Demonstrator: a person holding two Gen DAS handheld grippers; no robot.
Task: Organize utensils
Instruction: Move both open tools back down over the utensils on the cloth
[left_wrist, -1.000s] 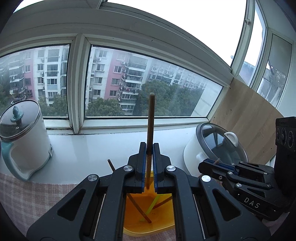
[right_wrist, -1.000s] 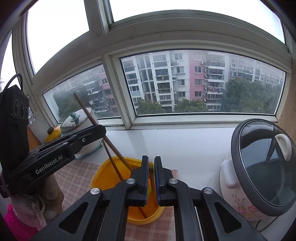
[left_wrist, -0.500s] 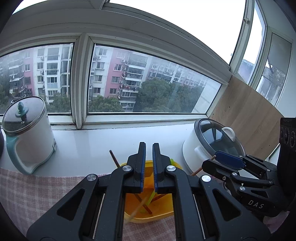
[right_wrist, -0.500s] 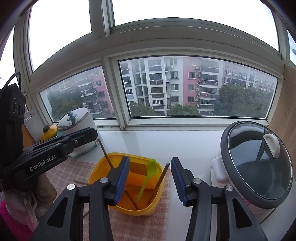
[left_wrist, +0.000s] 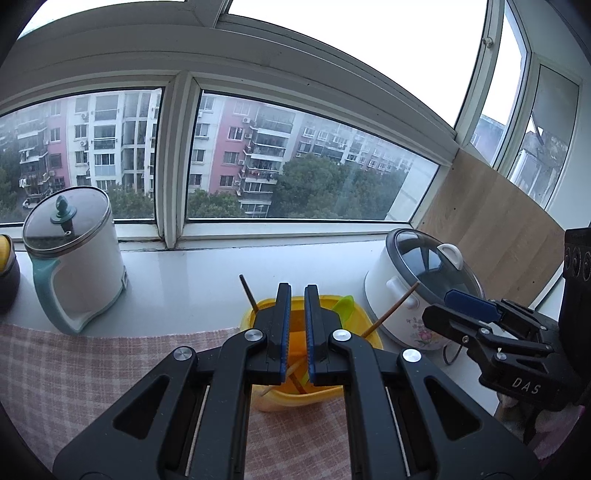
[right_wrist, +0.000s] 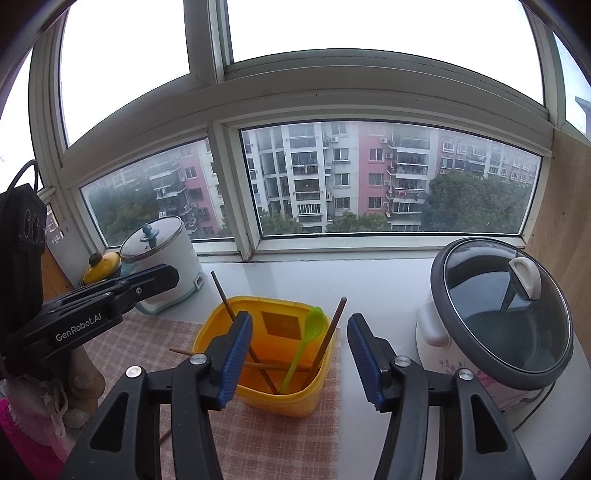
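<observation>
A yellow tub (right_wrist: 221, 325) stands on the checked cloth and holds a green spoon (right_wrist: 312, 326) and several brown chopsticks (right_wrist: 334, 325). One chopstick (right_wrist: 181, 351) pokes out over the tub's left rim. My right gripper (right_wrist: 300, 321) hovers just short of the tub with its jaws opening and nothing between the blue pads. In the left wrist view the tub (left_wrist: 251, 314) sits behind my left gripper (left_wrist: 297, 291), which is shut and empty. Each gripper also shows in the other's view: the left gripper (right_wrist: 173, 273) and the right gripper (left_wrist: 447, 308).
A rice cooker with a glass lid (right_wrist: 495, 314) stands right of the tub. A white kettle with a teal handle (left_wrist: 74, 258) and a small yellow-lidded pot (right_wrist: 101, 264) stand at the left. A white sill (right_wrist: 369, 280) runs under the window; a wooden board (left_wrist: 498, 229) closes the right side.
The left gripper no longer holds the upright chopstick, which now rests in the tub. The right gripper's jaws went from shut to wide apart. Both grippers drew back from the tub.
</observation>
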